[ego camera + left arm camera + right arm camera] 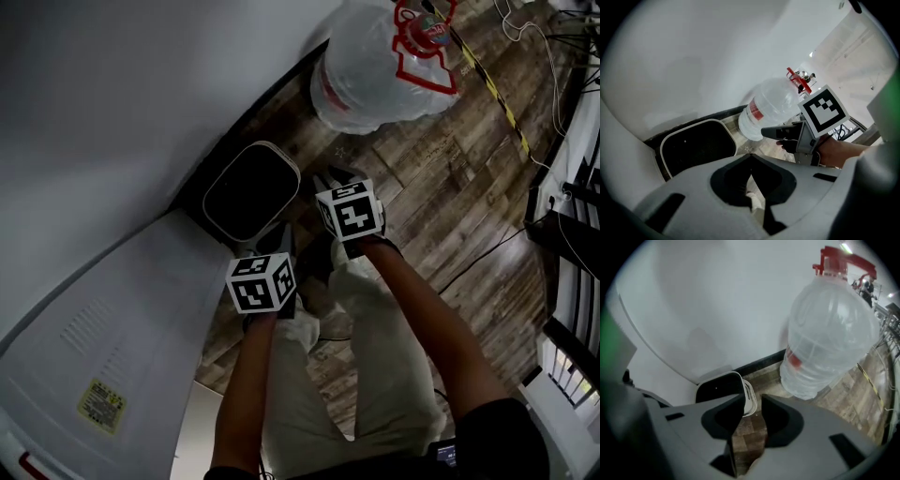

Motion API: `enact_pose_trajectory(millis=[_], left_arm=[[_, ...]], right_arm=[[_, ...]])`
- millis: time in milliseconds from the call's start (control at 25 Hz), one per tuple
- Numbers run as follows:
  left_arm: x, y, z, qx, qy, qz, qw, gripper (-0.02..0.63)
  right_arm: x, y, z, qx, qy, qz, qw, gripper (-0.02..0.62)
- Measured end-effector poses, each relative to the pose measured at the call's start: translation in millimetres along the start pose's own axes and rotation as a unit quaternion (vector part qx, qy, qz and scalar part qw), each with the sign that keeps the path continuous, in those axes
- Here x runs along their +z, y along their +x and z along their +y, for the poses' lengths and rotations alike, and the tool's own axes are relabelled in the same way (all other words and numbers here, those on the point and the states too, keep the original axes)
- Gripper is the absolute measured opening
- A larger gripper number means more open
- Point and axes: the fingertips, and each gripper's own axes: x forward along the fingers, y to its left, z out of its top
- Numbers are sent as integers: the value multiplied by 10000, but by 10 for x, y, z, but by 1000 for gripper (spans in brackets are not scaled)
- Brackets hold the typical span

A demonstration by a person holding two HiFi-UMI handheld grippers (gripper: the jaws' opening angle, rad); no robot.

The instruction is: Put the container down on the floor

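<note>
Container (251,190): dark inside, pale rounded rim, open top. It stands upright on the wooden floor (450,187), against the dark skirting at the foot of the white wall (112,112). Neither tool touches it.

Left tool (751,158): held above the floor, on the side of the container away from the wall, pointing down toward it. The jaws appear clenched tip to tip with nothing between them, though the dark cavity makes this hard to read.

Right tool (752,399): held just beside the left tool, a little further from the container. It is released; the jaws stand apart with only floorboards showing in the gap.

Water bottle (375,66): large, clear, with a red cap and handle. It stands on the floor near the container, further along the same wall.
</note>
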Motion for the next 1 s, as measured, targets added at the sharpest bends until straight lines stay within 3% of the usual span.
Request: enact_pose_trajectory(millis=[680, 1000], left_arm=[[878, -1410, -1018, 93, -105, -372, 9992, 14], [1151, -1875, -1287, 33, -321, -602, 9977, 14]], right_arm=[[825, -1899, 331, 172, 316, -267, 9990, 52], [972, -2466, 519, 267, 248, -387, 9986, 37]])
